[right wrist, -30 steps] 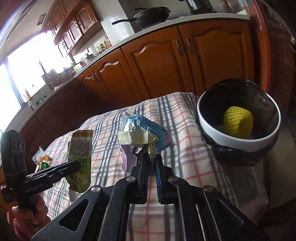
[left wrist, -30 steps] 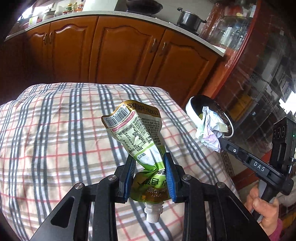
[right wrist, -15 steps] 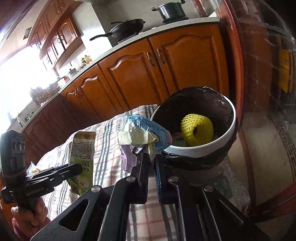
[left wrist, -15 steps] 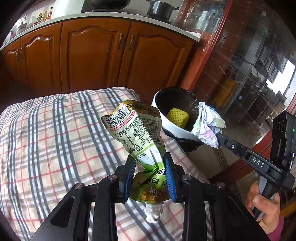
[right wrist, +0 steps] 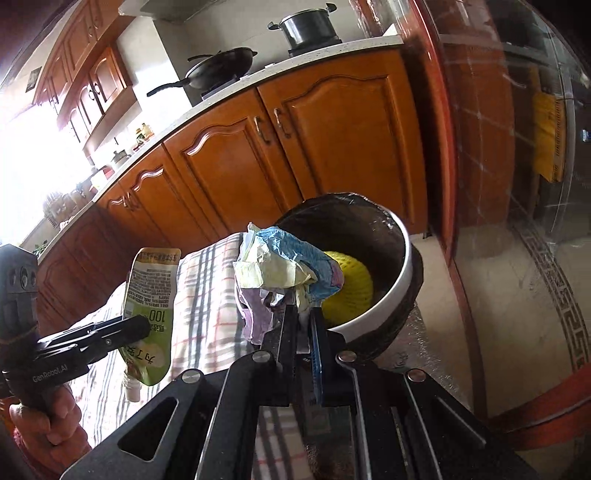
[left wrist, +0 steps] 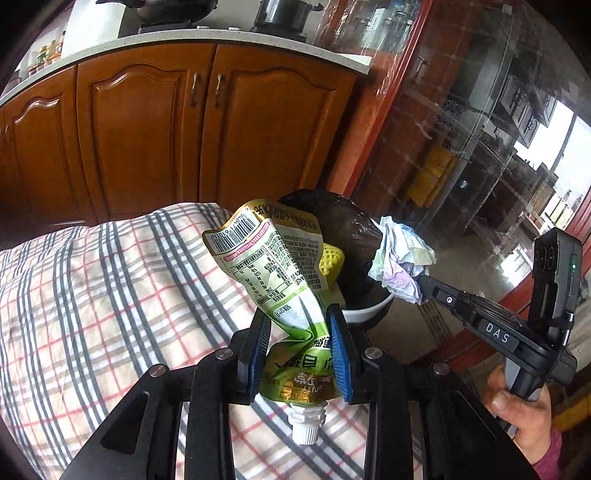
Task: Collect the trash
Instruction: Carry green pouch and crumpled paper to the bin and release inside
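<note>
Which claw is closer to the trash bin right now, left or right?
Right. The right claw, shut on the crumpled paper, is at the trash bin's rim. The left claw, shut on the drink pouch, sits further back over the checked cloth.

Each wrist fisheye looks steeply down along its own fingers, close up; both share the bin, seemingly from opposite sides.

Behind my view: wooden cabinets, wok and pot on counter, plaid tablecloth below.
</note>
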